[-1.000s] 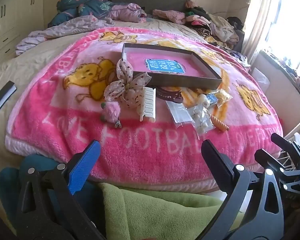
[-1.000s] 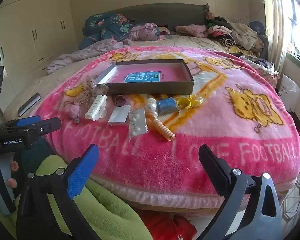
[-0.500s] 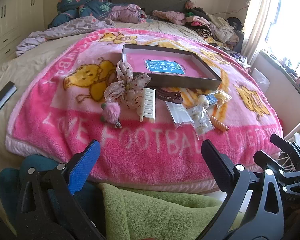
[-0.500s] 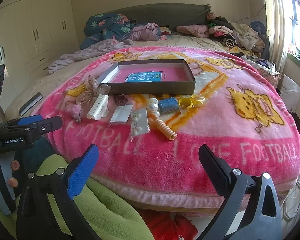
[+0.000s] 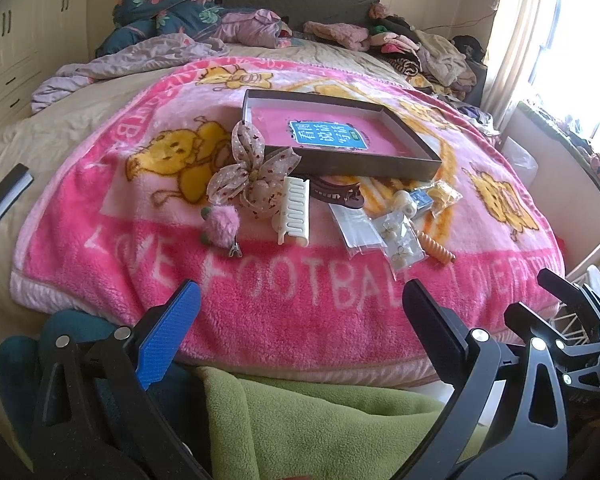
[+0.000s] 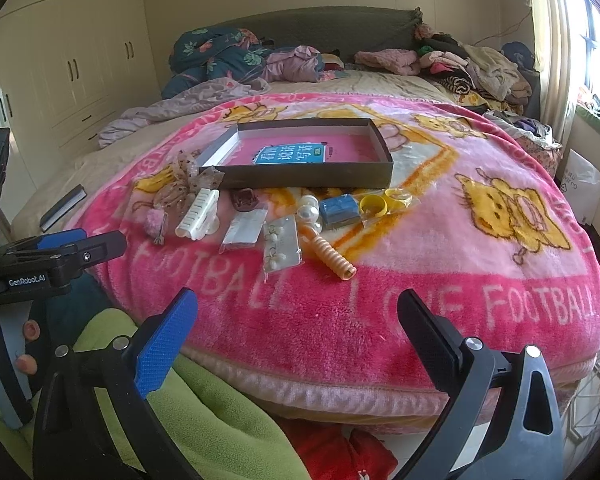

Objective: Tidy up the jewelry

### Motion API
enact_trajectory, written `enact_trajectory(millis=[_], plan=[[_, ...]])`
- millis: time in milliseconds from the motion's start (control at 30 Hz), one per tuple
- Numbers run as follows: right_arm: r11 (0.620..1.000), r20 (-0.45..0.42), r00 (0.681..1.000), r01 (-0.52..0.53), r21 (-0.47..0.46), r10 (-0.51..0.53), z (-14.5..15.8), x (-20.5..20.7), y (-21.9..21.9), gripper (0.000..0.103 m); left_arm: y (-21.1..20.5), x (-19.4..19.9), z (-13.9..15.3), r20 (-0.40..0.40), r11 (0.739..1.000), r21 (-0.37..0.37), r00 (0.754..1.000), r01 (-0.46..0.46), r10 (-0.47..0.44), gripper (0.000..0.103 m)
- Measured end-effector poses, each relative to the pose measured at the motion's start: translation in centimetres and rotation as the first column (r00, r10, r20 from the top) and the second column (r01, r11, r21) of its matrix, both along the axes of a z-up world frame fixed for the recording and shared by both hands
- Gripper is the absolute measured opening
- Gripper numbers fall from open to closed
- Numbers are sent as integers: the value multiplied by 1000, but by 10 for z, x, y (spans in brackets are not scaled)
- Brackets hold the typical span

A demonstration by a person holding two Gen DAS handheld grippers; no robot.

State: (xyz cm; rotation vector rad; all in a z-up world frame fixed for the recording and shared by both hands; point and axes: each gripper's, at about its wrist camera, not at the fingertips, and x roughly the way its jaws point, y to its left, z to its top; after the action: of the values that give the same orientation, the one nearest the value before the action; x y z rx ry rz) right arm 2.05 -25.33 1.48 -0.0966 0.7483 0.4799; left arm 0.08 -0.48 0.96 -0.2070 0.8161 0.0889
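A shallow brown box (image 5: 416,142) with a pink floor and a blue label lies on the pink blanket (image 5: 260,276); it also shows in the right wrist view (image 6: 384,152). In front of it lie hair and jewelry pieces: a dotted bow (image 5: 252,168), a cream claw clip (image 5: 294,212), a pink pompom clip (image 5: 222,226), earring packets (image 5: 400,240), an orange spiral tie (image 6: 334,258), pearls (image 6: 310,206), a blue packet (image 6: 340,208) and yellow rings (image 6: 374,204). My left gripper (image 5: 300,320) and right gripper (image 6: 296,324) are both open and empty, short of the bed edge.
Clothes and quilts are piled at the bed's head (image 5: 188,12) and far right (image 6: 472,64). A dark flat object (image 5: 4,200) lies at the bed's left edge. Green fleece (image 5: 320,428) is under both grippers. Wardrobes (image 6: 76,68) stand on the left, a window on the right.
Both views have crept slightly closer to the bed; the objects have not moved and both grippers stay open.
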Motion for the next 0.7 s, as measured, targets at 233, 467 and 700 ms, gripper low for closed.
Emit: enact_trajectory(millis=[233, 467, 700], plan=[[1000, -3, 1000, 0, 6, 0, -1, 0, 1, 97, 3, -2, 4, 6, 1000, -1, 1000, -3, 3, 93], [1000, -4, 1000, 1, 9, -1, -1, 1, 0, 97, 3, -2, 4, 7, 1000, 2, 1000, -4, 4, 93], [1000, -6, 1000, 2, 11, -2, -2, 1, 0, 97, 4, -3, 5, 8, 1000, 3, 1000, -4, 4, 93]])
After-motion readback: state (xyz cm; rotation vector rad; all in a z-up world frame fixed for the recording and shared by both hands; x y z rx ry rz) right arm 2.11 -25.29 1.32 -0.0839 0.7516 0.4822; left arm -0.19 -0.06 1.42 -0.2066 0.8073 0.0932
